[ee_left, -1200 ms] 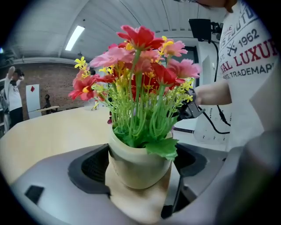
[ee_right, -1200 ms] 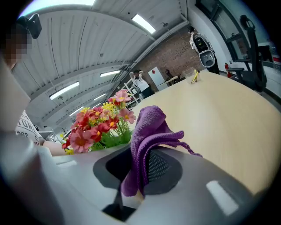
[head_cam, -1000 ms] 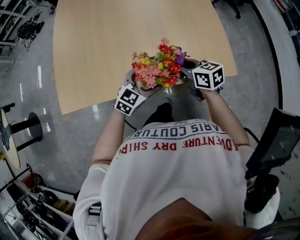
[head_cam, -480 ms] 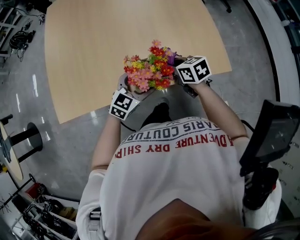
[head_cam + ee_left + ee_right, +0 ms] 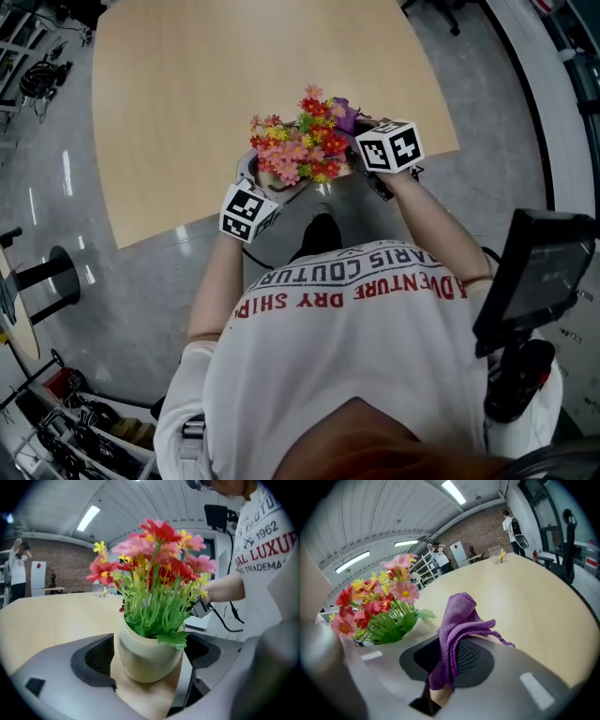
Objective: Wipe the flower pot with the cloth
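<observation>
A cream flower pot (image 5: 147, 656) full of red, pink and yellow flowers (image 5: 300, 141) stands at the near edge of the wooden table (image 5: 234, 75). My left gripper (image 5: 150, 665) is shut on the pot, with a pad on each side of it; in the head view the left gripper (image 5: 265, 181) reaches in from the lower left. My right gripper (image 5: 445, 663) is shut on a purple cloth (image 5: 457, 630), whose bunched top stands above the jaws. The cloth (image 5: 343, 110) sits just right of the flowers in the head view, where the right gripper (image 5: 364, 129) is beside the bouquet.
The table stretches away bare beyond the pot. A black device (image 5: 534, 277) on a stand is at my right. Grey floor (image 5: 141, 281) lies below the table edge, and a round stand base (image 5: 56, 272) is at far left. People stand far off in the room (image 5: 513, 524).
The right gripper with the cloth has come a little closer to the flowers. The left gripper keeps its hold on the pot.
</observation>
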Demonstrator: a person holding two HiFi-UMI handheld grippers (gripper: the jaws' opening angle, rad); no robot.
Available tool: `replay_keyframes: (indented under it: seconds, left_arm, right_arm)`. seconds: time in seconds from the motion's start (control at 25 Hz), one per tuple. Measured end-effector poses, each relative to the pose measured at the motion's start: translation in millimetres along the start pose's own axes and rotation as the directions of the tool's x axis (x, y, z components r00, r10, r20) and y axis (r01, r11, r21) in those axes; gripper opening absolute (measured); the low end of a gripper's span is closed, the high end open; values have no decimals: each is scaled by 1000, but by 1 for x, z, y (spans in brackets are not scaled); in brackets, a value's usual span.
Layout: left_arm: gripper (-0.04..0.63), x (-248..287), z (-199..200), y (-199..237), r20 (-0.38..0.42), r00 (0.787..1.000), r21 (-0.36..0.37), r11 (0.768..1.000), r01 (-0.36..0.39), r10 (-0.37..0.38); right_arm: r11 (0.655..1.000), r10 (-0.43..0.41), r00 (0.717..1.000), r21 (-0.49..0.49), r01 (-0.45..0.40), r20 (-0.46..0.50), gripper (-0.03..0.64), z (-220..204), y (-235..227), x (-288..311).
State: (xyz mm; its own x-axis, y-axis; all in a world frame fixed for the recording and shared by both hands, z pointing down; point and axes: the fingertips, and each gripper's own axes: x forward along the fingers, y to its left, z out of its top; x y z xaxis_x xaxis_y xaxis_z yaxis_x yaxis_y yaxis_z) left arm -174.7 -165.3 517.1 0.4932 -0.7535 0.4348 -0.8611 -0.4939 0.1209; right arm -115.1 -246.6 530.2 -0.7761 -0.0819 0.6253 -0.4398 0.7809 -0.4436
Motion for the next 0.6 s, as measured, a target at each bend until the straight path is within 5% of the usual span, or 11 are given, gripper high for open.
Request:
replay_keyframes:
  seconds: [0.24, 0.4, 0.6]
  left_arm:
    - [457, -45, 2, 5, 81, 992, -137, 987, -88, 100]
    - [455, -97, 9, -43, 165, 976, -240, 965, -102, 144]
    - [146, -133, 39, -139, 259, 948, -236, 964, -122, 184]
  right_arm:
    - [999, -28, 982, -40, 36, 185, 44, 12, -2, -72]
    - [997, 34, 972, -70, -18, 231, 44, -25, 38, -140]
    - [970, 171, 952, -214, -118, 254, 44, -83, 111, -222]
